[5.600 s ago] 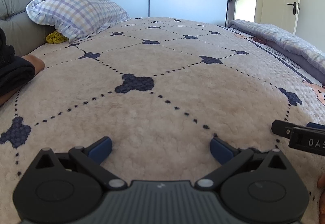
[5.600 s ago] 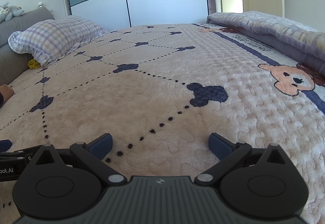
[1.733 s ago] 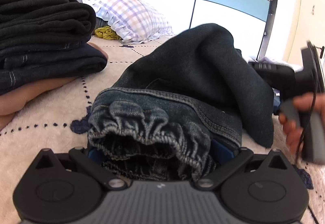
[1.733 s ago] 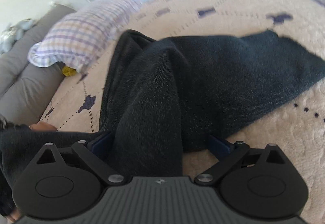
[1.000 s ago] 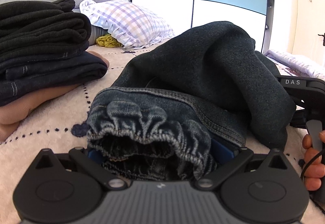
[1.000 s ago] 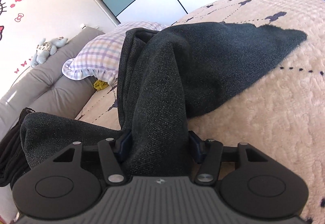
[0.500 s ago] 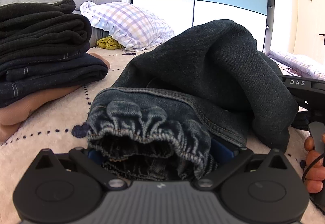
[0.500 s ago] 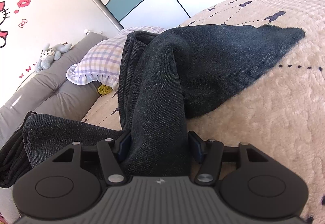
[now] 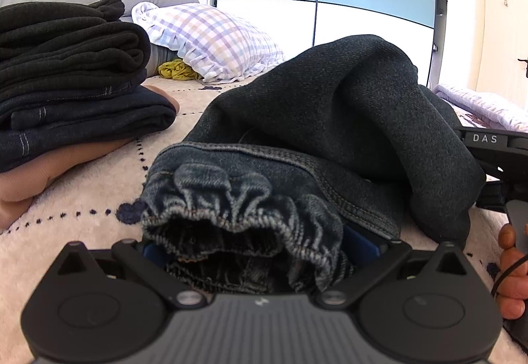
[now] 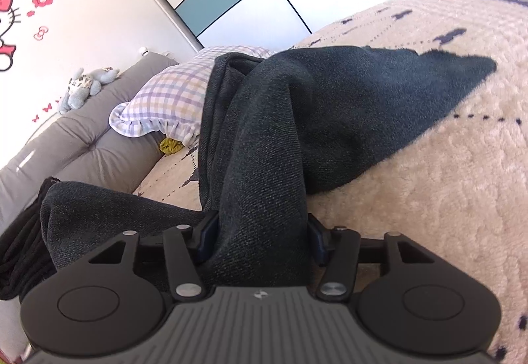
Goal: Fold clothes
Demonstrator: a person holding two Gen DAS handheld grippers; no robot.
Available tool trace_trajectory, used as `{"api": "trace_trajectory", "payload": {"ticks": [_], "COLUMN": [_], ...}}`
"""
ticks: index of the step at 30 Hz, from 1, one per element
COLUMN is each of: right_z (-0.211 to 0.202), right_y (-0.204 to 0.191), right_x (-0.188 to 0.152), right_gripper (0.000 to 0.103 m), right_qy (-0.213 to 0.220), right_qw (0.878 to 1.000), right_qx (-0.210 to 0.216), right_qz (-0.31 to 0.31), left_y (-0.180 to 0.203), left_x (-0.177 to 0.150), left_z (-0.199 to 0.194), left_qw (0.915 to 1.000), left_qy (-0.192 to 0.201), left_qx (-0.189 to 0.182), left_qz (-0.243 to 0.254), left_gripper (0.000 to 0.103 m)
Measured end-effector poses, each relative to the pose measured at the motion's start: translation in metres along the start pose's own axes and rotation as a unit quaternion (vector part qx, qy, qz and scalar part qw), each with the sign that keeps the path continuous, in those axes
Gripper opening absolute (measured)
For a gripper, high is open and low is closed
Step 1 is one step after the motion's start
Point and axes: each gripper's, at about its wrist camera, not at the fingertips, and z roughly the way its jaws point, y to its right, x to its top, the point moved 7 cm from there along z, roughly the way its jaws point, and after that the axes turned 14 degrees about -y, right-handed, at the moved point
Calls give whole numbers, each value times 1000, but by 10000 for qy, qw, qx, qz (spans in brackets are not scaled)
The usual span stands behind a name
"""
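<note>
A pair of dark denim jeans (image 9: 330, 106) lies heaped on the beige bedspread (image 9: 82, 225). Its gathered elastic waistband (image 9: 237, 199) sits between the jaws of my left gripper (image 9: 255, 247), which stand wide open with the blue pads showing at either side. In the right wrist view a thick fold of a jeans leg (image 10: 264, 166) fills my right gripper (image 10: 260, 235). Its jaws are closing and the pads (image 10: 208, 232) press on the cloth. The far leg end lies flat on the bed. The right gripper (image 9: 495, 146) and a hand (image 9: 510, 265) show at the left view's right edge.
A stack of folded dark clothes (image 9: 66, 67) rests on a person's limb (image 9: 49, 166) at the left. Behind are a checked pillow (image 9: 211, 37), a yellow cloth (image 9: 178, 70), a grey headboard (image 10: 82, 139) and a wardrobe (image 9: 313, 1). A folded quilt (image 9: 488, 106) lies at the right.
Several seconds ago both grippers stood open over bare bedspread. Over the last second the right jaws have narrowed a little on the jeans leg. The left gripper and waistband have not moved.
</note>
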Motion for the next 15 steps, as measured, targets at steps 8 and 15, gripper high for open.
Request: {"api": "trace_trajectory", "payload": {"ticks": [8,15], "right_z": [-62,-168], "right_y": [-11,-13], "right_x": [10,82], "right_gripper": [42,23], "right_qy": [359,954], "right_qw": [9990,9909], "right_qx": [7,-697], "right_qz": [-258,-637], "left_y": [-16,-11], "left_x": [16,111], "left_z": [-17,-73], "left_qw": [9971,9941], "left_qy": [28,529], "left_qx": [-698,-857], "left_qz": [-289,398], "left_gripper": [45,32]}}
